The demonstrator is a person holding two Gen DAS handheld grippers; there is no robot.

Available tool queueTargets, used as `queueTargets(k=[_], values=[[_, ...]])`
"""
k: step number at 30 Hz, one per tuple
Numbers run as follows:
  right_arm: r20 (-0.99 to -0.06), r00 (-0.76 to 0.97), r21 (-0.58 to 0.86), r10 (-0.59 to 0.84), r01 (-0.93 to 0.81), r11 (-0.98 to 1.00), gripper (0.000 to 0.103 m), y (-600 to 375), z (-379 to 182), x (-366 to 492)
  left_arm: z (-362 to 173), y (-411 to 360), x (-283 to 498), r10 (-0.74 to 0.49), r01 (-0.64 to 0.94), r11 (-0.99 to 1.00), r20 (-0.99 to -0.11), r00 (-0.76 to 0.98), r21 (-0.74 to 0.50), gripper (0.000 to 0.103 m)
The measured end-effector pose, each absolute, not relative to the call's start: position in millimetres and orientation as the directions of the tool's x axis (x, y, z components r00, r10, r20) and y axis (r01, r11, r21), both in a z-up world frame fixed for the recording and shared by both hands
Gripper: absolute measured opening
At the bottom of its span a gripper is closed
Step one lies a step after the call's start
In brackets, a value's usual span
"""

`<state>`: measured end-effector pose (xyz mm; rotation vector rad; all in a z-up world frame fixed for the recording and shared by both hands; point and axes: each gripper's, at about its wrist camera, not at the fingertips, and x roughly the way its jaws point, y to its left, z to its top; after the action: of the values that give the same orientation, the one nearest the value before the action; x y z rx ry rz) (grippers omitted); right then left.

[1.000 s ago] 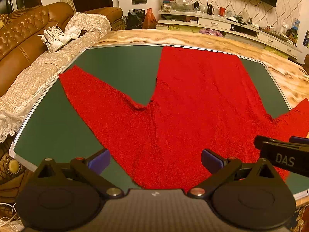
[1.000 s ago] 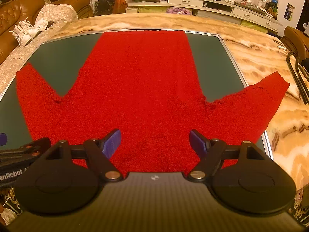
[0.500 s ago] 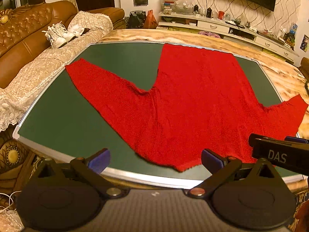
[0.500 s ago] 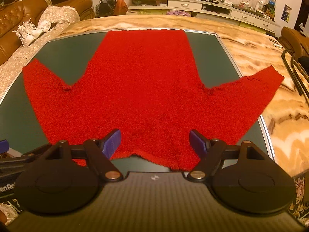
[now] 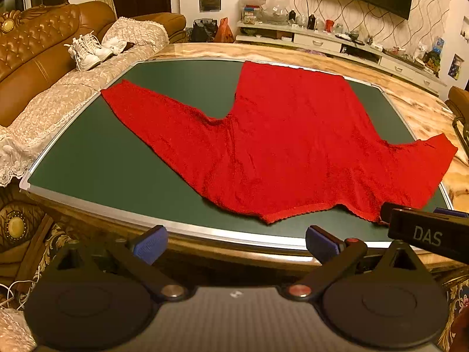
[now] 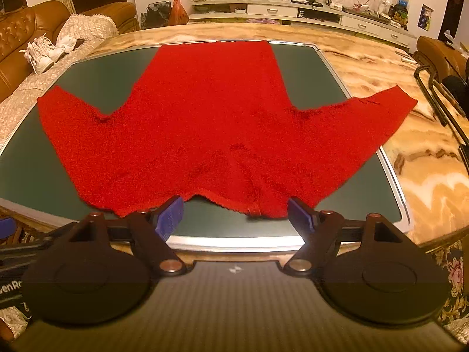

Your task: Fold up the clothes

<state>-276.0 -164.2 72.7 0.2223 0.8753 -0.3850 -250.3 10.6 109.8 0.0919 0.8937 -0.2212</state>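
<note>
Red knit fabric covers most of the green mat: a red sweater lies flat and spread out, collar at the near edge, hem at the far edge, so its long axis runs from near to far. Its two sleeves splay outward and away, the left one resting wholly on the green mat, the right one crossing the mat's metal rim and ending on the marble tabletop. The collar stops short of the mat's near rim, with a strip of bare green between them. Bare mat shows on the left, beside the left sleeve, and in the far corners on either side of the body.

Both grippers hang off the table's near edge, clear of the cloth. The left gripper has its blue pads wide apart with nothing between them. The right gripper stands equally spread, its pads level with the collar's edge but not touching it in any way the views confirm.

White sneakers sit on the covered sofa at far left.
</note>
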Motion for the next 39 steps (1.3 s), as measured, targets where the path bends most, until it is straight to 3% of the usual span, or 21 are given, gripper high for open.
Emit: queueTargets(k=[39], values=[[-0.751, 0.613, 0.037, -0.247, 0.412, 0.911, 0.086, -131, 51, -340, 97, 20, -301, -0.137, 0.25, 0.968, -0.758, 0.637, 0.035, 0.103]])
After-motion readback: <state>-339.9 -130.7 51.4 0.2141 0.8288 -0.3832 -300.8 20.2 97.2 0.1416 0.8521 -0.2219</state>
